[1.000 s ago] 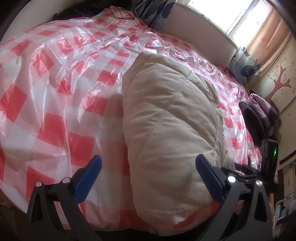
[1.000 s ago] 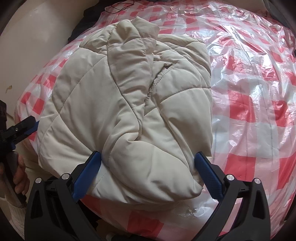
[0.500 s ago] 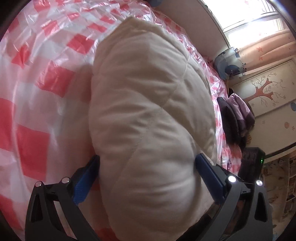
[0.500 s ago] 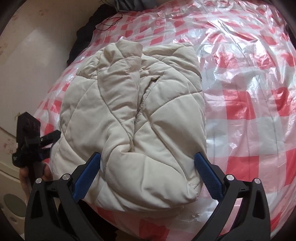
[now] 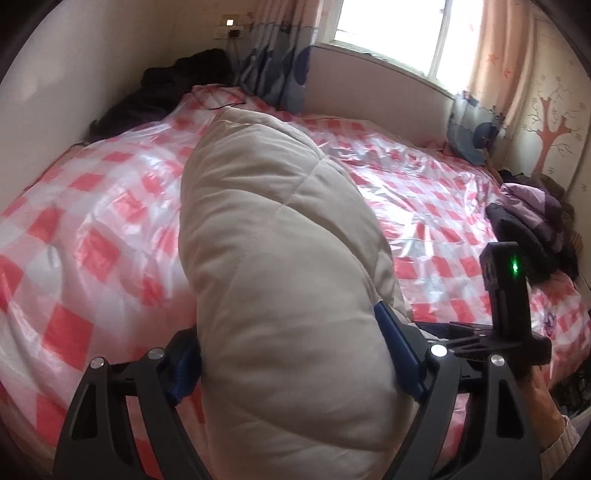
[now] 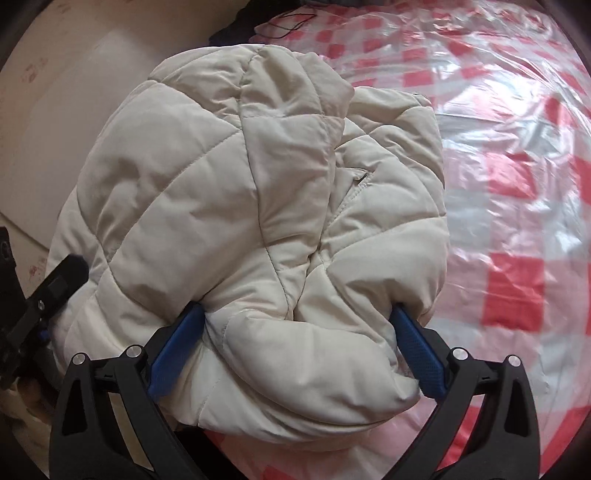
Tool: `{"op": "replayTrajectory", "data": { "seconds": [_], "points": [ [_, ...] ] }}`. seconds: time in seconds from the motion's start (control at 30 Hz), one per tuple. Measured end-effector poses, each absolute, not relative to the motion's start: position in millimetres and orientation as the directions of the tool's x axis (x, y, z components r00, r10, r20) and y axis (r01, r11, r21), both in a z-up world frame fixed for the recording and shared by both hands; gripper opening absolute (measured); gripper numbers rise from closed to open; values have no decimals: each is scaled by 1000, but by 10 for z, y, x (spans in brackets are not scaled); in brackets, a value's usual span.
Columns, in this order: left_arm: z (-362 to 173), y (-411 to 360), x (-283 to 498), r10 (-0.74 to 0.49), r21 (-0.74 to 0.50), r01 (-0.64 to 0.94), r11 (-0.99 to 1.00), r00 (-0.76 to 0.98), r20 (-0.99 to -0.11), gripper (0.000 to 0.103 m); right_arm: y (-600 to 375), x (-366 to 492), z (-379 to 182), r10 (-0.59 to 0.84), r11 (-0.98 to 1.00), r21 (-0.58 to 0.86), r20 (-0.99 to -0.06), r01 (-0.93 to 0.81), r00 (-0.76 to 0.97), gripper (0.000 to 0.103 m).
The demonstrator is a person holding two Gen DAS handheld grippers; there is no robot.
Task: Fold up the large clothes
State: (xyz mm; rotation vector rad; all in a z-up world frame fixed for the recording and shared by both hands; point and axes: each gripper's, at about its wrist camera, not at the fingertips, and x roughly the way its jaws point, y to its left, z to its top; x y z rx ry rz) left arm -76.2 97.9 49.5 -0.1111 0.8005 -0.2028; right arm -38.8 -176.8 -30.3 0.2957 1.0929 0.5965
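Note:
A cream quilted puffer jacket (image 5: 273,229) lies folded into a thick bundle on the bed's red-and-white checked plastic cover (image 5: 92,206). My left gripper (image 5: 288,347) straddles one end of the bundle, its blue pads pressed against the padding on both sides. My right gripper (image 6: 295,332) straddles the near edge of the same jacket (image 6: 258,192), its blue pads dug into the fabric. The right gripper's body shows at the right in the left wrist view (image 5: 509,295), and the left gripper at the left edge of the right wrist view (image 6: 40,295).
Dark clothes (image 5: 173,85) are piled at the bed's far left corner by the wall. A purple and black garment heap (image 5: 532,221) lies at the bed's right edge. A window and curtains (image 5: 388,29) stand behind the bed. The checked cover (image 6: 517,184) spreads to the jacket's right.
Both grippers have pushed in around the jacket bundle and narrowed onto it. The left wrist view has tilted up, so the window and far wall now show.

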Motion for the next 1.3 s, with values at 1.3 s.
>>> {"op": "replayTrajectory", "data": {
  "seconds": [1.3],
  "points": [
    [505, 1184, -2014, 45, 30, -36, 999, 614, -788, 96, -1158, -2208, 540, 209, 957, 29, -763, -290, 611, 97]
  ]
}}
